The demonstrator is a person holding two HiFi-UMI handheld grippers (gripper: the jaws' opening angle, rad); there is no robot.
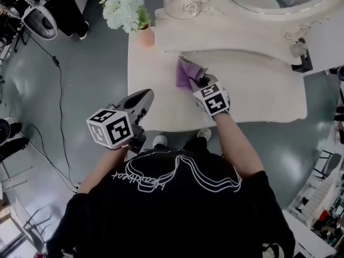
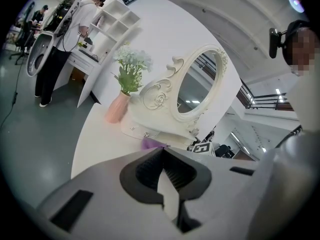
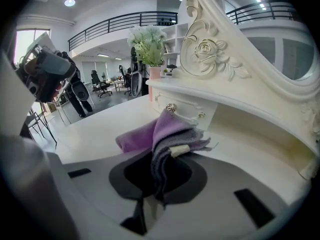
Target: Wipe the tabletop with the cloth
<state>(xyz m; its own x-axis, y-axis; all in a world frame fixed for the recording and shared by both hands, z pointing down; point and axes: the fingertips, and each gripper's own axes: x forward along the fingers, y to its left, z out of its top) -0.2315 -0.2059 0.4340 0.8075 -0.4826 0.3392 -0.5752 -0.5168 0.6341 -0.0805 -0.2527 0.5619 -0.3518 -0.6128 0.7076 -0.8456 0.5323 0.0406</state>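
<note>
Here, the right claw [image 1: 201,81] grips the cloth [image 1: 185,73] on the tabletop [image 1: 252,90] mid-frame, while the left claw [image 1: 145,97], clenched empty, hangs lower left.

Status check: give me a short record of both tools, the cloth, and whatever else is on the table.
right tool: shut on the cloth, at the back of the tabletop, close to the mirror
left tool: shut, nothing in it, held by the table's front left corner
cloth state: purple, bunched, one fold resting on the tabletop
other items: pink vase of white flowers at the back left corner; ornate mirror along the back
</note>
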